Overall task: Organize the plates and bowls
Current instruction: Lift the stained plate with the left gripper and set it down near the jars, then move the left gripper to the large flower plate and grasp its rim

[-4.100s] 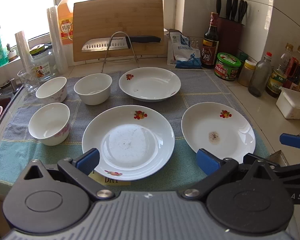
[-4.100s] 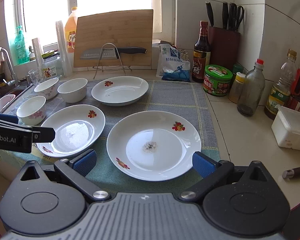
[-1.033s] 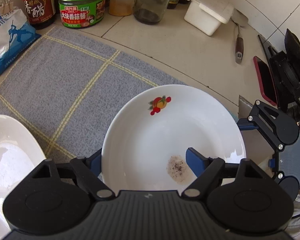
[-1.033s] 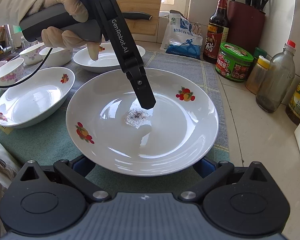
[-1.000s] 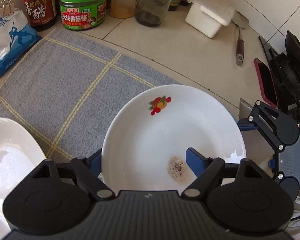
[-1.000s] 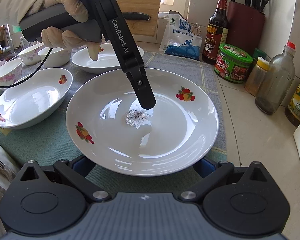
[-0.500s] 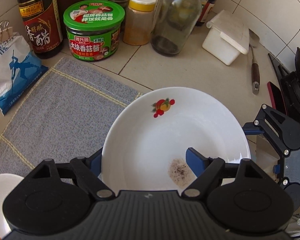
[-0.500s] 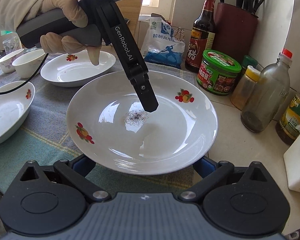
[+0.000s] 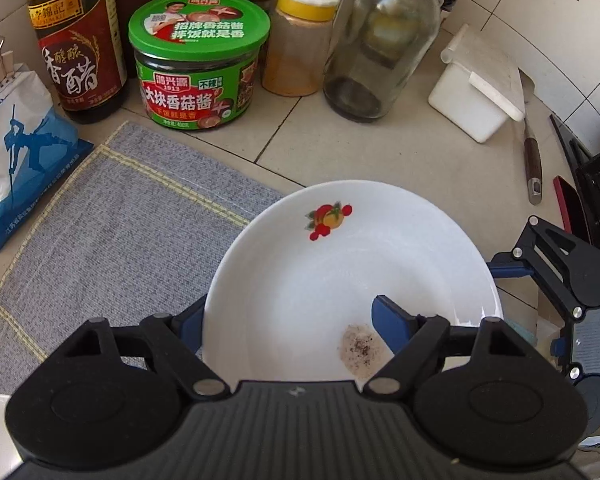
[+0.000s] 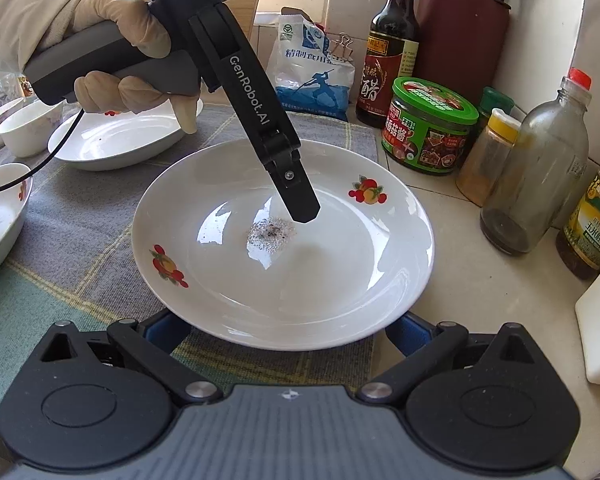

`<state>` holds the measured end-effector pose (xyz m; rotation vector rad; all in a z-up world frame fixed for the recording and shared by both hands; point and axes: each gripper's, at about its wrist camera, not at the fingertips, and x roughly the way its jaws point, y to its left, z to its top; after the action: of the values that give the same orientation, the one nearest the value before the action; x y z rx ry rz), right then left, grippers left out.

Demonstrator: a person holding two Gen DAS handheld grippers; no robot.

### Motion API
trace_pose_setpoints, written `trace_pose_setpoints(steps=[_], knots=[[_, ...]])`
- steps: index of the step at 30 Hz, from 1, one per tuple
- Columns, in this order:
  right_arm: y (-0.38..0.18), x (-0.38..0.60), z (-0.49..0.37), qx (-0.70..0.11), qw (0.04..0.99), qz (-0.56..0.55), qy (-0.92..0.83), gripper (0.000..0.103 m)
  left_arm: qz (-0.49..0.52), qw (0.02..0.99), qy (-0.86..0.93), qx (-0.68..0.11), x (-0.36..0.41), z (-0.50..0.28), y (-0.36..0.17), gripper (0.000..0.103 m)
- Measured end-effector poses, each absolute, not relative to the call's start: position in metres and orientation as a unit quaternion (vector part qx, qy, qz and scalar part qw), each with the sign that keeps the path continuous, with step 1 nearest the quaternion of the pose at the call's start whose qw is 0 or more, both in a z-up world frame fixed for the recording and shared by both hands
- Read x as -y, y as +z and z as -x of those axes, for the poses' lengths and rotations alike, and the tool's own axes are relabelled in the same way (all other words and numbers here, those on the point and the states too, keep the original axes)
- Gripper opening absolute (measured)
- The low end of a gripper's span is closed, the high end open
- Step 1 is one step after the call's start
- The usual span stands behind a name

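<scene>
A white plate with fruit prints and a dark speckled stain [image 9: 332, 280] [image 10: 280, 248] hangs a little above the right edge of the grey cloth. My left gripper [image 9: 288, 316] is shut on its near wall, with one blue pad inside by the stain and the other under the rim outside. In the right wrist view its upper finger [image 10: 296, 192] reaches down to the plate's middle, held by a gloved hand [image 10: 112, 60]. My right gripper [image 10: 284, 328] stands open, with both fingers spread wide under the plate's near rim and the tips hidden.
A second plate [image 10: 120, 144], a third plate [image 10: 0, 216] and bowls [image 10: 28, 128] sit on the cloth [image 10: 80, 216] to the left. A green-lidded jar [image 9: 198, 60], vinegar bottle [image 9: 74, 36], glass bottle [image 9: 376, 40], spice jar [image 9: 300, 40] and white box [image 9: 476, 88] stand on the tiled counter behind.
Both grippers have carried the plate to the right, off the cloth's middle toward the tiled counter. The jars and bottles are nearer, and the other plates have slid away to the left.
</scene>
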<state>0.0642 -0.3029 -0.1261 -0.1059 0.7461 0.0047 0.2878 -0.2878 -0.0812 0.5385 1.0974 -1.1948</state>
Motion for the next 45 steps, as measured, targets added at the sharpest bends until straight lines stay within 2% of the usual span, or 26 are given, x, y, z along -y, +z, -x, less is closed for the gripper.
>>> trace_pose_setpoints(steps=[13,22,32,45], knots=[[-0.128,0.305,-0.066,-0.358,0.933,0.041,-0.002,0.103,-0.237,0.669,-0.523,-0.472,0.29,-0.29,-0.083,0.084],[-0.118,0.302,-0.047,-0.351,0.936,0.012,-0.009,0.103,-0.235,0.718,-0.503,-0.419,0.272,-0.275,-0.057,0.086],[-0.103,0.277,-0.007,-0.322,0.946,-0.008,0.011,0.103,-0.209,0.772,-0.48,-0.361,0.215,-0.226,-0.009,0.093],[-0.095,0.236,0.045,-0.301,0.949,0.028,0.084,0.103,-0.156,0.818,-0.408,-0.375,0.127,-0.143,0.002,0.097]])
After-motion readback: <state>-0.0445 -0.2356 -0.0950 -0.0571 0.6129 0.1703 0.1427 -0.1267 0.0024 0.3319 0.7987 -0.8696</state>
